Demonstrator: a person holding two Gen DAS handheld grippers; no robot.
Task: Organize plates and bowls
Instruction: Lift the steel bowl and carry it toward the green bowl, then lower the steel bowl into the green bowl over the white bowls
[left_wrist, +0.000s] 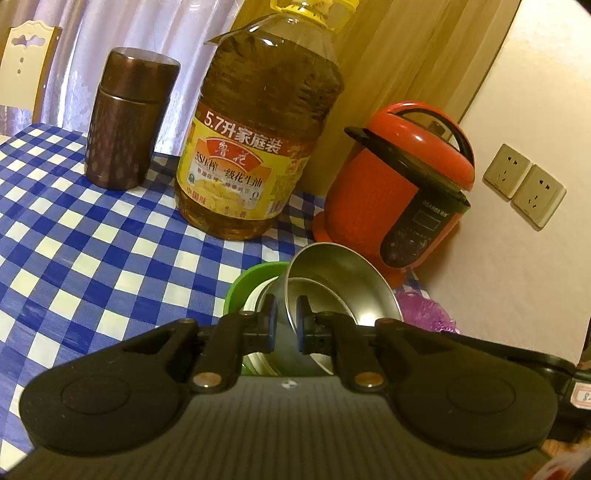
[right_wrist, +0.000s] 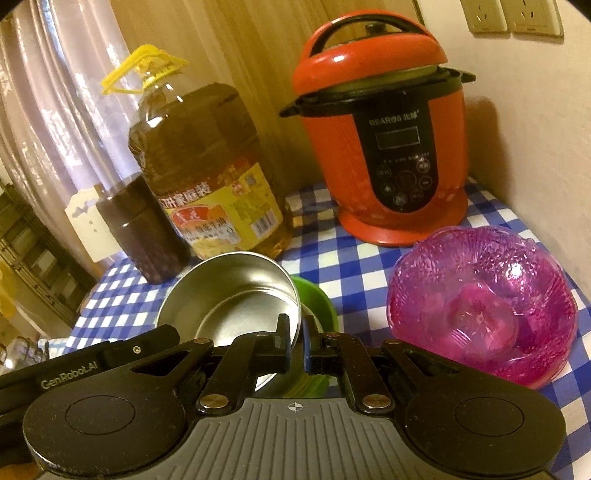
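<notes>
A large oil bottle (left_wrist: 255, 129) with a yellow label stood on the blue-checked worktop (left_wrist: 92, 236), a brown lidded canister (left_wrist: 127, 118) just beside it. A red pressure cooker (right_wrist: 388, 147) sat near the wall, below two wall sockets (left_wrist: 524, 184). Curtains (left_wrist: 147, 29) hung behind.

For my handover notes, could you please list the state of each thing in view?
Left tongs: shut on steel bowl's rim.
Right tongs: shut on steel bowl's rim.
Steel bowl: empty, tilted, held over green bowl.
Green bowl: upright, under steel bowl.
Purple bowl: empty, tilted.
Oil bottle: capped, upright.
Cooker: lid closed.
Canister: lidded, upright.
</notes>
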